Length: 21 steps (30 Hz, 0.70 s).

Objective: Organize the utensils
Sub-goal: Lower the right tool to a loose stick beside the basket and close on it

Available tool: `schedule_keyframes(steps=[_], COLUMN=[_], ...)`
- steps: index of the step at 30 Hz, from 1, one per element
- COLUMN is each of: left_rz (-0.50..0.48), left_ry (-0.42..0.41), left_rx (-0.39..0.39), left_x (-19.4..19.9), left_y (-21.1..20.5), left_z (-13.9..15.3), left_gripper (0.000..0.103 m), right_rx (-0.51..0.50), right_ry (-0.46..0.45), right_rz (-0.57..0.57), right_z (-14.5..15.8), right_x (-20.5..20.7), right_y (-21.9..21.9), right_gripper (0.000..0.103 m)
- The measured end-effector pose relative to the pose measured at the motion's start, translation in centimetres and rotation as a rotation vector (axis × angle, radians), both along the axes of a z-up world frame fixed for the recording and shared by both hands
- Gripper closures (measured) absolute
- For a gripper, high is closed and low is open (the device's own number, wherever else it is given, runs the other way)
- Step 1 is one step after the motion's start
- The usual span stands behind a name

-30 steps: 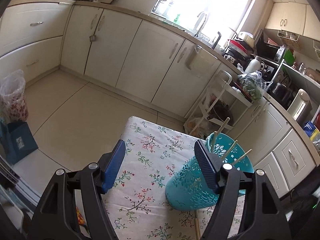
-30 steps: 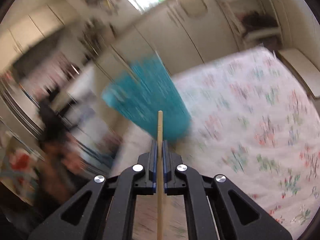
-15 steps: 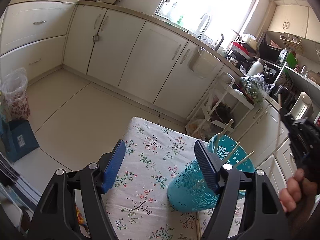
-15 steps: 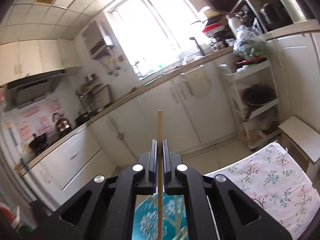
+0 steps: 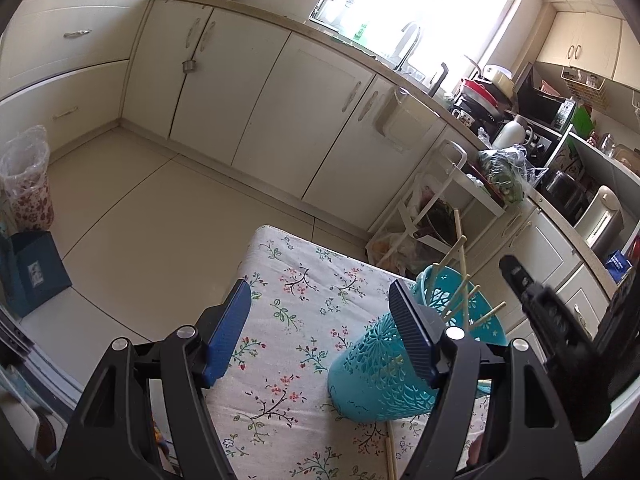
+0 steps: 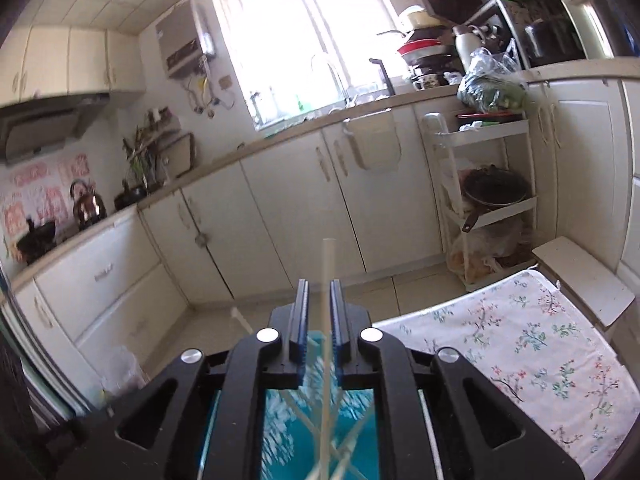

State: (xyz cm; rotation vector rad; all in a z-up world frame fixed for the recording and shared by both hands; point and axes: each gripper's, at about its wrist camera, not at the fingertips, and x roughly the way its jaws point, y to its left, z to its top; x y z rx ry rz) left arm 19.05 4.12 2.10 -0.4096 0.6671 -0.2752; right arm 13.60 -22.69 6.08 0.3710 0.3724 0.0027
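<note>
One chopstick (image 6: 327,312) stood between the blue pads of my right gripper (image 6: 319,320), and those jaws were opening: a gap showed on both sides of the stick, so the pads no longer pressed it. Its long axis ran almost straight up and down, the top end poking out past my fingertips and the lower end dropping below them into the teal basket (image 6: 280,432) directly underneath. So the thing I cared about lay down and slightly ahead of that gripper, already lined up with the basket's mouth. I judged the stick was on its way in to join the others, and that my next move only needed to lift clear without knocking it.

Out from my left gripper (image 5: 320,332), whose jaws hung wide and empty, the same basket (image 5: 380,376) sat just to the right of my right-hand pad, leaning, on the flowered tablecloth (image 5: 288,320). Several chopsticks (image 5: 460,300) fanned from its rim. Another stick (image 5: 390,460) lay loose on the cloth, close below and nearer to my left gripper. My right gripper (image 5: 532,300) hovered just beyond the basket.
</note>
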Motion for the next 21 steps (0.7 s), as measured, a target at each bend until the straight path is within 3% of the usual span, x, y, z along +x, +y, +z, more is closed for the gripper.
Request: schedule_keyframes(steps=[5, 7, 10, 12, 16, 21], left_rz=[0.012, 0.016, 0.021, 0.023, 0.034, 0.043], left_ry=[0.002, 0.004, 0.004, 0.011, 0.035, 0.016], left_rx=[0.014, 0.018, 0.032, 0.036, 0.032, 0.082], left_x=[-0.2, -0.2, -0.3, -0.3, -0.2, -0.9], left_y=[0.1, 0.1, 0.0, 0.1, 0.3, 0.0], left_z=[-0.2, -0.2, -0.4, -0.5, -1.0, -1.0], left_gripper=[0.035, 0.035, 0.034, 0.034, 0.034, 0.034], right_rx=[-0.037, -0.040, -0.016, -0.003, 0.024, 0.030], right_ry=[-0.019, -0.033, -0.007, 0.042, 0.241, 0.419], right_rz=[0.014, -0.004, -0.025, -0.017, 0.072, 0.151], right_z=[0.2, 0.2, -0.7, -1.9, -6.0, -10.7], right_x=[-3.8, -5.7, -8.5, -10.0, -11.9, -12.0], right_y=[-0.9, -1.7, -3.1, -3.5, -3.3, -2.0], right_gripper=[0.082, 0.075, 0.074, 0.073, 0.073, 0.074])
